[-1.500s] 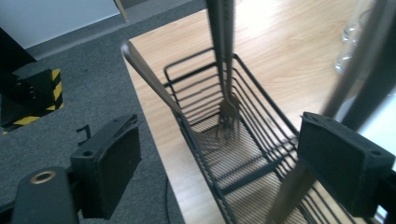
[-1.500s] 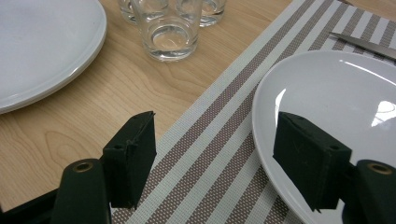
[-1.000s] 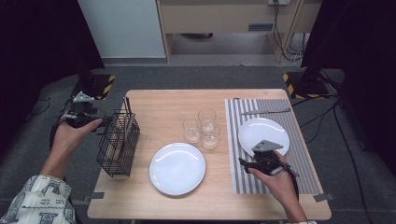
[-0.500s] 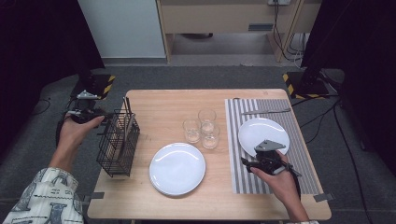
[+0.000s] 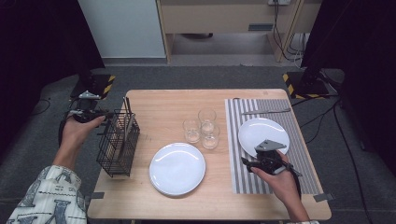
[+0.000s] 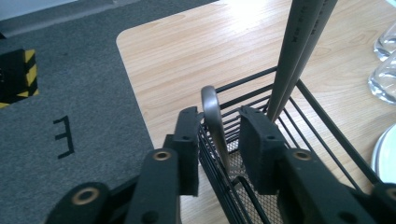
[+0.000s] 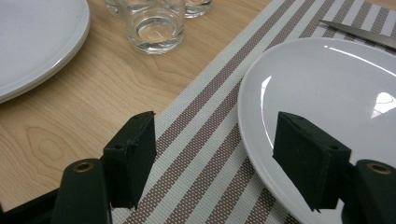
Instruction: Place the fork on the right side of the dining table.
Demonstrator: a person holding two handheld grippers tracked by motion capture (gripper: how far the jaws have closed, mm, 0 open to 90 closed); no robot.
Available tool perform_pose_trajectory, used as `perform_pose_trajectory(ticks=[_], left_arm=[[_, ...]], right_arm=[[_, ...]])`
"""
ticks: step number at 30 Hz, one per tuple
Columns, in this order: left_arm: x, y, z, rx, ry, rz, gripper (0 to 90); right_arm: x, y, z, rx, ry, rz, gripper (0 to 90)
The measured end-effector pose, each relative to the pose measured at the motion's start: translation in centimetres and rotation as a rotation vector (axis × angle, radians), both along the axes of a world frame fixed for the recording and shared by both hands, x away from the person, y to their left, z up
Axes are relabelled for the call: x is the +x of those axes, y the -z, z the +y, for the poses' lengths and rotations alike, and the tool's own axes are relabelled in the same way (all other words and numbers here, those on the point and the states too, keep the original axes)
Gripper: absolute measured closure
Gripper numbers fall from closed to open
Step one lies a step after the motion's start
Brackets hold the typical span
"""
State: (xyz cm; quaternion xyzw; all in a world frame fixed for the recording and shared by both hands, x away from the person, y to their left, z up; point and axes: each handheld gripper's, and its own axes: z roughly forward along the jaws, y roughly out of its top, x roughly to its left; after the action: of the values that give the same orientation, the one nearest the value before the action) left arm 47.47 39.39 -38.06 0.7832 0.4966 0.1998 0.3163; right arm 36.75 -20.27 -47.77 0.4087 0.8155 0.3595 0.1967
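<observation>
A black wire basket (image 5: pixel 119 140) stands at the table's left and holds tall grey utensils (image 6: pixel 299 46) and a shorter metal handle (image 6: pixel 212 107) with a rounded end. My left gripper (image 5: pixel 103 114) reaches over the basket's left rim (image 6: pixel 280 116). Its jaws have just been closing and stand either side of that handle (image 6: pixel 217 140), with a gap still showing at the right pad (image 6: pixel 254 144). My right gripper (image 5: pixel 246 162) is open low over the striped placemat (image 7: pixel 201 140), at the near edge of a white plate (image 7: pixel 327 93), with nothing between its pads (image 7: pixel 215 158).
A second white plate (image 5: pixel 177 168) lies on the bare wood at the front middle. Three small glasses (image 5: pixel 206 126) stand behind it. A knife (image 5: pixel 266 111) lies on the placemat's far end. Grey carpet borders the table's left edge (image 6: pixel 140 116).
My left hand has shifted slightly at the basket's left rim and its jaws have narrowed around the handle. The right hand has not moved.
</observation>
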Motion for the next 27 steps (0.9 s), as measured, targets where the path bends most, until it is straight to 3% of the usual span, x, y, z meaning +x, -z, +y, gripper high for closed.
perform_pose_trajectory(ticks=[6, 8, 11, 18, 27], left_arm=[[0.0, -0.1, 0.0, -0.004, 0.003, 0.000, 79.8], [0.0, -0.1, 0.1, -0.037, 0.014, 0.002, 83.3], [-0.1, -0.2, 0.0, -0.061, 0.034, 0.001, 85.6], [-0.5, -1.1, -0.3, -0.071, 0.074, -0.028, 86.2], [-0.9, -2.7, -0.6, -0.026, 0.165, -0.047, 86.2]], right_arm=[[0.0, 0.0, 0.0, -0.001, -0.001, -0.003, 29.9], [0.0, 0.0, -0.1, -0.001, -0.001, -0.004, 29.8], [0.0, 0.0, -0.2, 0.003, 0.004, -0.002, 29.6], [0.0, 0.0, -0.3, 0.001, 0.011, 0.000, 29.1], [-0.1, -0.2, -0.6, 0.007, 0.011, -0.007, 29.2]])
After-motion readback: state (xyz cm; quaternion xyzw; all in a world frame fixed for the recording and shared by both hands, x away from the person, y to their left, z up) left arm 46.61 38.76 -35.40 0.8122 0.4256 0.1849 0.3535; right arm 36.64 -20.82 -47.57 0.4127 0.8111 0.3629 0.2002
